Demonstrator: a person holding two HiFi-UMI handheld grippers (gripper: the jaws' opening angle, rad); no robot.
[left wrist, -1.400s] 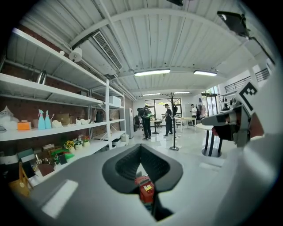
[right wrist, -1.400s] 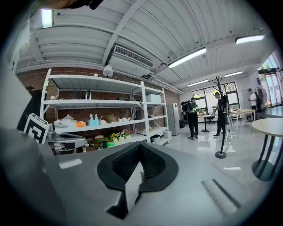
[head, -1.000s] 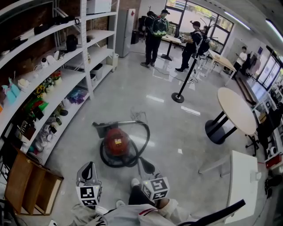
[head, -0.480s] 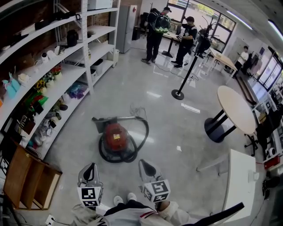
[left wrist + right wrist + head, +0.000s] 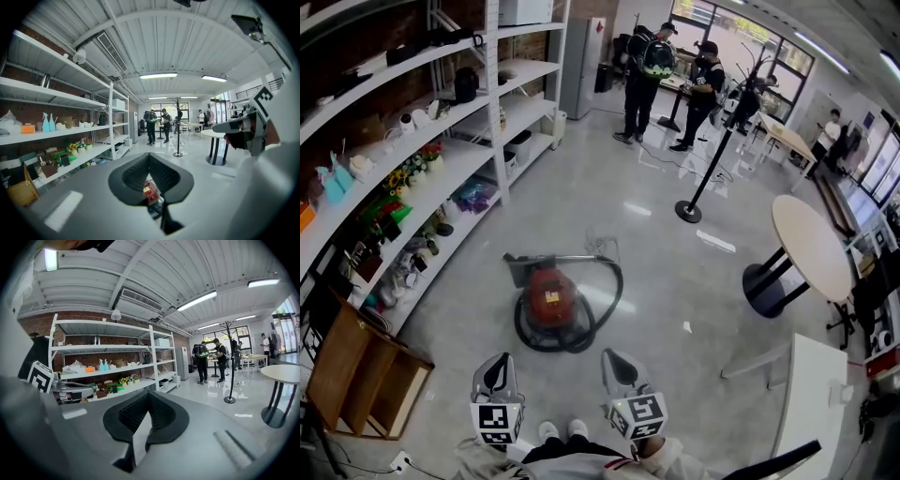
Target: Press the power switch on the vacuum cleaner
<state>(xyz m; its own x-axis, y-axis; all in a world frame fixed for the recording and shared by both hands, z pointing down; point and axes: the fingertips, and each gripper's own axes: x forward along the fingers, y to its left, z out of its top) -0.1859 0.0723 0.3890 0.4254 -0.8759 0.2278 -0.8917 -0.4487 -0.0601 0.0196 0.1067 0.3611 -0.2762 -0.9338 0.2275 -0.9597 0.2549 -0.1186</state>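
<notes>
In the head view, the round red vacuum cleaner (image 5: 549, 300) sat on the glossy grey floor (image 5: 675, 272), ringed by its black hose (image 5: 546, 345). It lay ahead of both grippers and well apart from them. The left gripper (image 5: 498, 364) and right gripper (image 5: 613, 361) hung low, side by side. Only the left gripper view caught a red sliver of the vacuum, under jaw tips that met on nothing. The right gripper view, its jaws likewise closed and empty, faced white metal shelving (image 5: 108, 349).

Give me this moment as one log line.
vacuum cleaner: on floor, hose looped around | left gripper: jaws shut, empty | right gripper: jaws shut, empty | contact: none
</notes>
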